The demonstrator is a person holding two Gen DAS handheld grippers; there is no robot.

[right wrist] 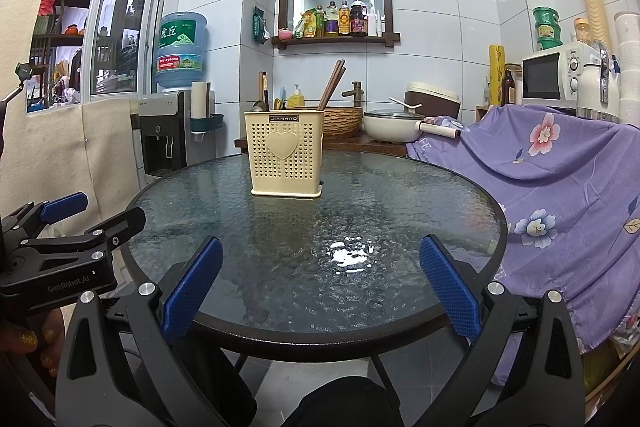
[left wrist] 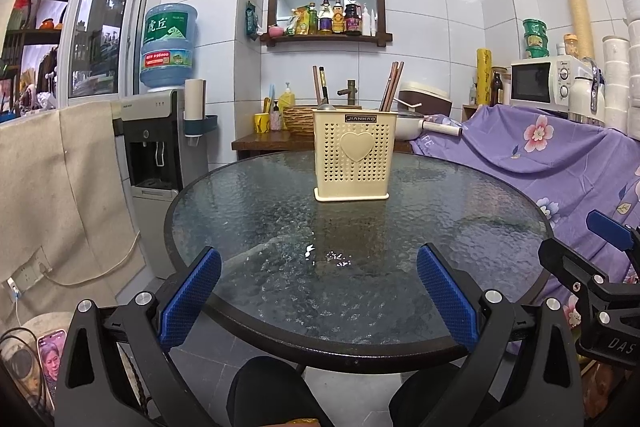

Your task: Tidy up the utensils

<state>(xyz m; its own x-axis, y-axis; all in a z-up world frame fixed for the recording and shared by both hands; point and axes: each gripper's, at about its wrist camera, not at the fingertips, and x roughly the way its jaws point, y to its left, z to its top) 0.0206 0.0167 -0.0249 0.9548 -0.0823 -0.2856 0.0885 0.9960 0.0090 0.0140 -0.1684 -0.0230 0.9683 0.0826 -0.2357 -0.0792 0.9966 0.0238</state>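
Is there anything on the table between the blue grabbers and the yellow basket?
No. Only bare glass table lies between the open left gripper, the open right gripper and the utensil basket.

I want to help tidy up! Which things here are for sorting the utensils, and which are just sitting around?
For the job:
- cream utensil holder on the glass table
- chopsticks standing in it
- ladle in it

Just sitting around:
- water dispenser
- microwave
- white pot
- purple flowered cloth
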